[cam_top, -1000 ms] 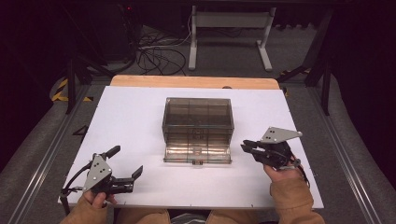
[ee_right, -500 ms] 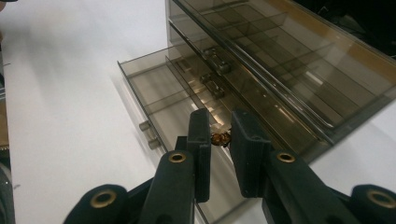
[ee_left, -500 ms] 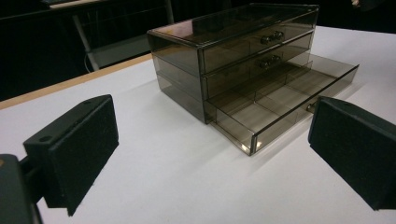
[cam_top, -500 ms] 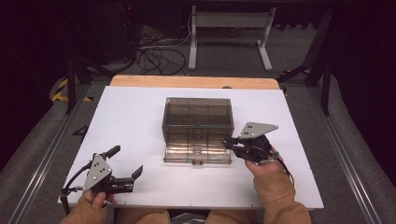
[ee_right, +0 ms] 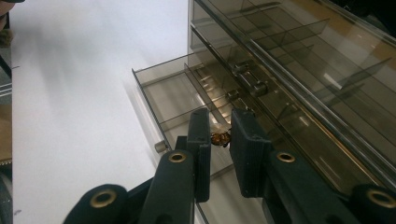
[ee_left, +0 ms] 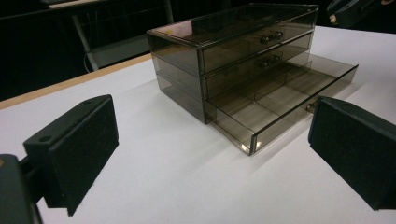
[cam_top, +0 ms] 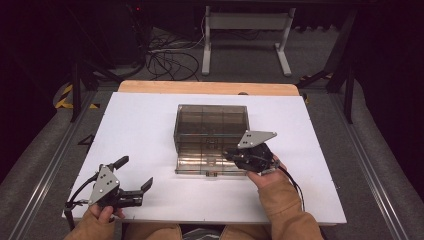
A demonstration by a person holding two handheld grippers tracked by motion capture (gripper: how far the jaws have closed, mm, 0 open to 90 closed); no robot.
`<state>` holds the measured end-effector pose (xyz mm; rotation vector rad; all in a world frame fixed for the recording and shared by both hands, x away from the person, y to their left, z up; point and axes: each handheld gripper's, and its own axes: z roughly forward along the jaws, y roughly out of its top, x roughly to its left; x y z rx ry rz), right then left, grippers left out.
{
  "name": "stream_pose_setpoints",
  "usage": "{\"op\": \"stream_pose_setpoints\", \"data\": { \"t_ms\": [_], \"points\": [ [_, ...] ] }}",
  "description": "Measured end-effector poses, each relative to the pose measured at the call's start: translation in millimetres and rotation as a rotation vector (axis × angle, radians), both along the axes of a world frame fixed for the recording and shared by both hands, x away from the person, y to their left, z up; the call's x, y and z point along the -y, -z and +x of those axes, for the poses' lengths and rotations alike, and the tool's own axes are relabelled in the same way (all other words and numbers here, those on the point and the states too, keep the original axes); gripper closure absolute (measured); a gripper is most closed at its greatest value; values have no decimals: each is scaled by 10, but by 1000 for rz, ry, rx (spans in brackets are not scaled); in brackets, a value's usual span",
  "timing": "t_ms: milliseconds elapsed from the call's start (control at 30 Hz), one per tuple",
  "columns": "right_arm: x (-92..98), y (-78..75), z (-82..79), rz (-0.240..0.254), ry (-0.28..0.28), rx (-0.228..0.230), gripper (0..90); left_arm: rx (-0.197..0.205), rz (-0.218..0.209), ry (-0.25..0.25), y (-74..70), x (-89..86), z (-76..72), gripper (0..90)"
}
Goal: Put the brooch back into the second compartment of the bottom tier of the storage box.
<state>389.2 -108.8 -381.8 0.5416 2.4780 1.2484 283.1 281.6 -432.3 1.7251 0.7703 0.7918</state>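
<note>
Left tool (cam_top: 131,176): lower left, jaws spread wide, holding nothing, resting on white tabletop (cam_top: 150,135). Drawer unit (cam_top: 211,131): frame centre, bottom drawer (cam_top: 210,165) pulled out. Right tool (cam_top: 231,154): right of centre, above that drawer, clenched on small golden object (ee_right: 219,138).

A white table top (cam_top: 150,130) carries everything, with a strip of bare wood (cam_top: 207,88) showing along its 12 o'clock edge. Directly on it, near the centre, stands a smoky clear drawer chest (cam_top: 211,125) of three tiers; its bottom drawer (cam_top: 210,165) is pulled out toward 6 o'clock, and dividers split it into compartments. The rest of the white surface from 7 to 11 o'clock and from 1 to 5 o'clock lies bare.
</note>
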Motion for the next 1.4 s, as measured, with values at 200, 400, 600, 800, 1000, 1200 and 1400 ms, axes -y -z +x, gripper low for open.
{"op": "stream_pose_setpoints", "data": {
  "t_ms": [200, 400, 600, 800, 1000, 1200, 1400],
  "points": [
    [-107, 69, 33, 7, -13, -12, 786, -2, 3, 4, -3, -3, -3, 25],
    [-202, 170, 84, 19, -29, -32, 786, -3, 3, 6, -1, -3, -3, 26],
    [-264, 233, 91, 27, -34, -28, 786, -3, 3, 7, -2, -2, -2, 26],
    [-315, 330, 105, 34, -27, -28, 786, -3, 3, 9, 2, 4, -3, 26],
    [-344, 402, 112, 38, -22, -20, 786, -3, 6, 10, -1, -1, -4, 26],
    [-326, 462, 133, 53, -8, -11, 785, -4, 7, 12, -3, 0, -8, 25],
    [-345, 490, 128, 45, -9, -10, 784, -2, 9, 14, -4, 1, -10, 26]
  ]
}}
